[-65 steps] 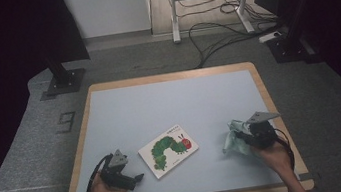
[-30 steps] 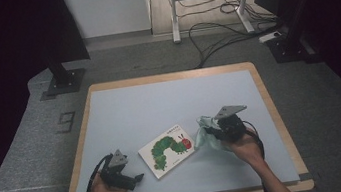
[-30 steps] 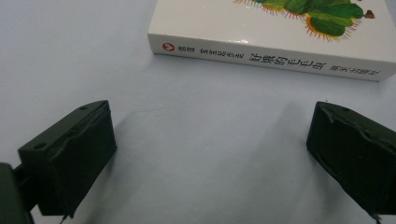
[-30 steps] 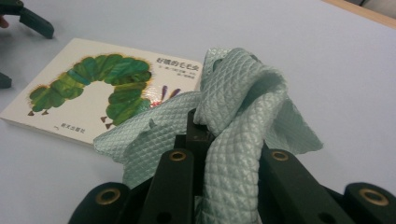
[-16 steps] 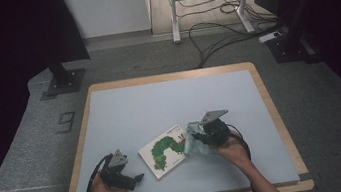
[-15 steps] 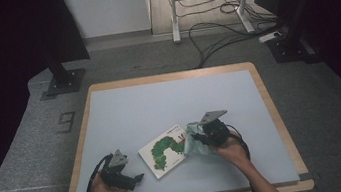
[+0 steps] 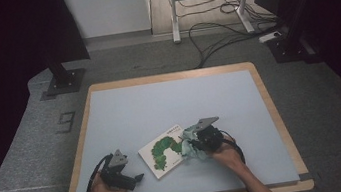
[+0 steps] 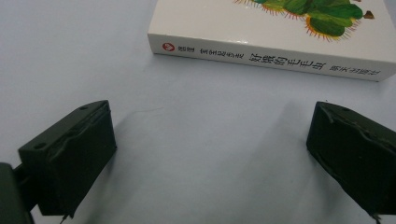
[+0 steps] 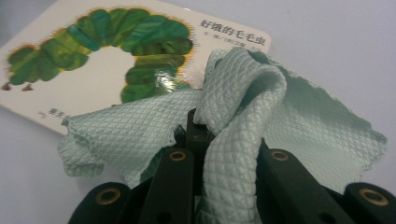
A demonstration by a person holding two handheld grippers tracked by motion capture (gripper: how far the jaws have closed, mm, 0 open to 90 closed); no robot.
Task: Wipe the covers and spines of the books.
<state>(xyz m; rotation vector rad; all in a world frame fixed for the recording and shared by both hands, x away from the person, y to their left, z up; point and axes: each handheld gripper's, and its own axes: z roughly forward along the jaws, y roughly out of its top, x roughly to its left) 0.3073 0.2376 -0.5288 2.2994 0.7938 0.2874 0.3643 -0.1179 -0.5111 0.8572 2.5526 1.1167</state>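
right gripper (image 7: 196, 143) low over book (image 7: 164, 151), jaws clamping cloth (image 9: 233, 121)

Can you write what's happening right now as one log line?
right hand-held gripper: shut on cloth, at book | left hand-held gripper: open, beside book

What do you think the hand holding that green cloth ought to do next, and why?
Probably lower the cloth a little further and draw it across the book's cover. The right gripper is shut on the cloth, which already hangs over the cover's edge by the caterpillar picture. The left gripper rests open on the table, just short of the book's spine, so it could perhaps steady it.
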